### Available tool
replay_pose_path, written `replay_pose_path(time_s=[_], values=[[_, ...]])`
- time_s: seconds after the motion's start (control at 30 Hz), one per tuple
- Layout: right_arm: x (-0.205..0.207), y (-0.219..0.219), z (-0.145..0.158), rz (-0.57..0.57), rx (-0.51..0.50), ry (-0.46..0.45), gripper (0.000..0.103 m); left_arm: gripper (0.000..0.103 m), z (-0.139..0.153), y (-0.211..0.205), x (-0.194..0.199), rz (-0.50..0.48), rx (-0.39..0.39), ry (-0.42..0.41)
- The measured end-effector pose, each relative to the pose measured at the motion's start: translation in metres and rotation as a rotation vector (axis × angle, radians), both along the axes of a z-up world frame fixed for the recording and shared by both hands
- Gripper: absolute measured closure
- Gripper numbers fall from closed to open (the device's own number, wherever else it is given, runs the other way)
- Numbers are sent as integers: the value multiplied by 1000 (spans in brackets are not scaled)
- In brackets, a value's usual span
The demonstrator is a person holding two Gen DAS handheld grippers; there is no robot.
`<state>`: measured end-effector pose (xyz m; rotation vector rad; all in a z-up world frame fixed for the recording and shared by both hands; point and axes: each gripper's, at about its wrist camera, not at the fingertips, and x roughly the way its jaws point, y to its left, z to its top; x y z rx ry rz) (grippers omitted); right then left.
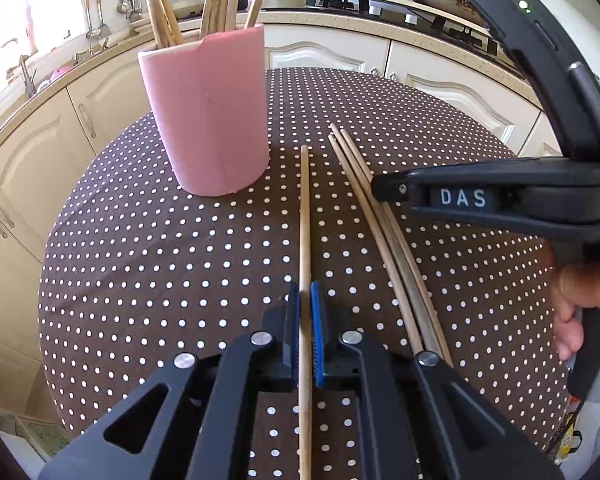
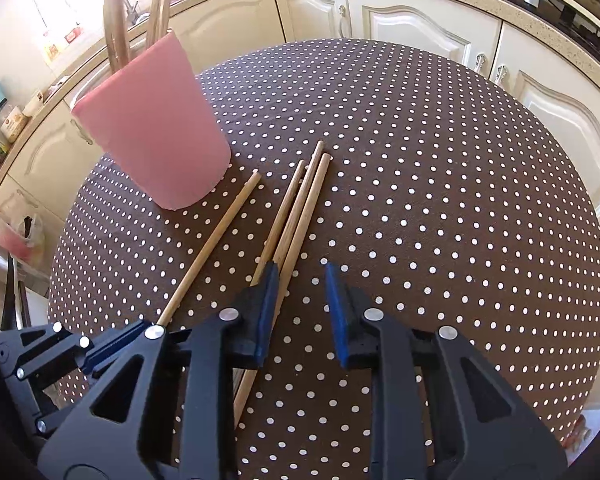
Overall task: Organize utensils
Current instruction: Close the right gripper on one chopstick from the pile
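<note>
- One round table (image 1: 140, 240) with a brown polka-dot cloth carries everything.
- One pink cup (image 1: 210, 120) stands upright at the far left of the table, with several chopsticks upright inside it; I cannot count them.
- Four loose chopsticks lie on the cloth: a bundle of three (image 2: 296, 216) touching each other, and a single stick (image 1: 305, 220) just to their left, near the cup's base.
- Left gripper (image 1: 305, 316): blue pads pinched almost together on the single stick, which runs between them and points toward the cup.
- Right gripper (image 2: 302, 304): jaws part open, nothing gripped. Its left pad (image 2: 269, 304) lies over the bundle, while the right pad sits over bare cloth.
</note>
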<state>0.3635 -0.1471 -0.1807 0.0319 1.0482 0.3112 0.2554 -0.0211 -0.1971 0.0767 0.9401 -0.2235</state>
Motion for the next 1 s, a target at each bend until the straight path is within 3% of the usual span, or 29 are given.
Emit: replay_pose_path(time_s=[0.2,0.5,0.77,0.87,1.0], values=[[22,7,4,15,-43,43,80,97,3,-4,23,6,-11,31],[45,7,3,89,-91,115,80,96,5,-17,57,-2,41,65],[48,19,-2,115,-153,123,80,96,6,-29,79,7,73,68],[44,23,-3,122,-207,111,87,96,6,-34,88,3,85,65],[41,23,-4,140,-205,113,91,96,5,-38,96,-4,83,73]])
